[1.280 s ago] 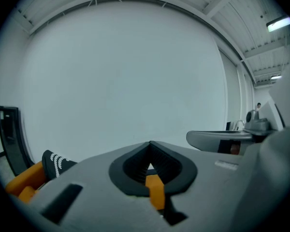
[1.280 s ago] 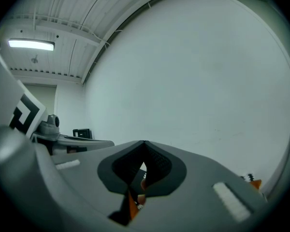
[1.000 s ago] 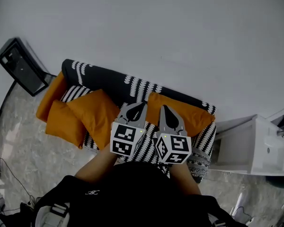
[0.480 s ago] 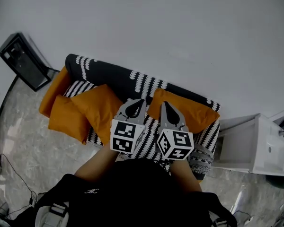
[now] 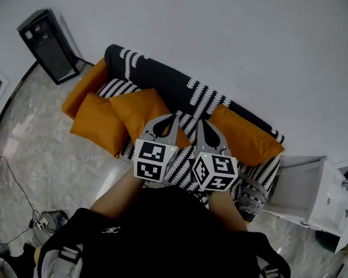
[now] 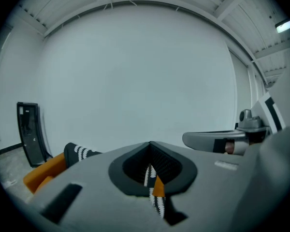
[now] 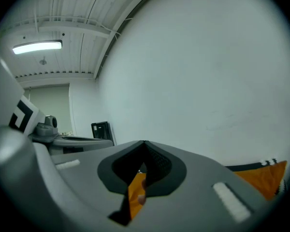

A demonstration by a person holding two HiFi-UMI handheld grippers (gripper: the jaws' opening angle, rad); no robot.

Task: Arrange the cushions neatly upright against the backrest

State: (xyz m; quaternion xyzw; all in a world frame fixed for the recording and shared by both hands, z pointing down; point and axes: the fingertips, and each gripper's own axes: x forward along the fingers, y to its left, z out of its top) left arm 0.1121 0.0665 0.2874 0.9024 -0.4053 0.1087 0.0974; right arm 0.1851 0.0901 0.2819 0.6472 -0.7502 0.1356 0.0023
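**Both Grippers Shut and Empty Above the Sofa**

From the head view, straight down onto the patterned sofa [image 5: 162, 80] by the wall; four orange cushions, seen together nowhere else: end cushion [image 5: 84, 88] at the left, flat cushion [image 5: 98, 123] just beside it, tilted cushion [image 5: 140, 110] mid-seat, right cushion [image 5: 243, 135] against the backrest; left gripper [image 5: 173, 117] and right gripper [image 5: 198, 121] side by side over the seat front, jaws pressed together, clamping nothing. Up in the right gripper view, a lit ceiling lamp [image 7: 37, 46], beyond the head view's reach; black box [image 5: 49, 45] in all three. White logo [image 5: 110, 230] on the black top, too small to read.
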